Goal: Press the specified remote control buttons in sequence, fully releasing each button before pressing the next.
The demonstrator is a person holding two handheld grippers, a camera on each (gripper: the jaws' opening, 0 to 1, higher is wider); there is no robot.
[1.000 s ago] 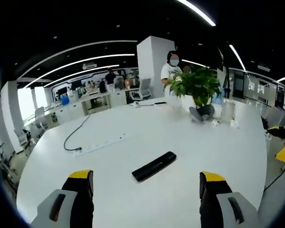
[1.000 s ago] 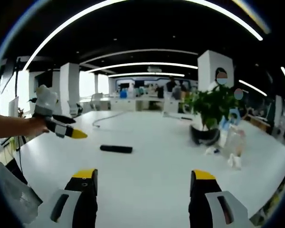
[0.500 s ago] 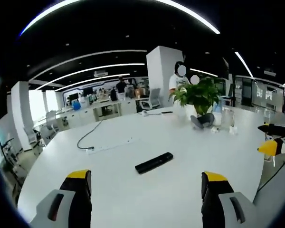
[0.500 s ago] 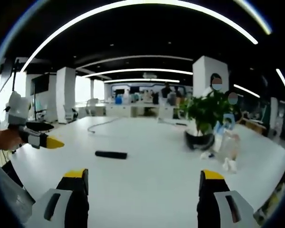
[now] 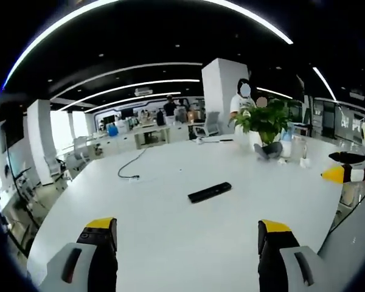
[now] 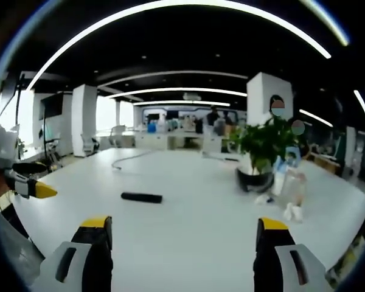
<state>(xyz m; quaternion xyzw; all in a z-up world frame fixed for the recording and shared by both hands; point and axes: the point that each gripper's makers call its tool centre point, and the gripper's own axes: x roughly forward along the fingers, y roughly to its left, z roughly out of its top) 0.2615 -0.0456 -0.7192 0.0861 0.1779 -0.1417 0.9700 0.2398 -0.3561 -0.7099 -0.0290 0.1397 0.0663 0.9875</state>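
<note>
Remote control (image 5: 210,192) lies flat, far from both wide-open, empty grippers: left gripper (image 5: 185,234), right gripper (image 6: 181,231). Approach should descend squarely, one jaw tip over the target button.

Colours from my two feeds

I see a black remote control (image 5: 210,192) on a plain white table (image 5: 170,231); my left gripper (image 5: 185,234) and right gripper (image 6: 181,231) have black jaws tipped yellow on grey bodies. Green potted plant (image 6: 264,143) in a dark pot, black cable (image 5: 134,165), white pillar (image 5: 222,88).
</note>
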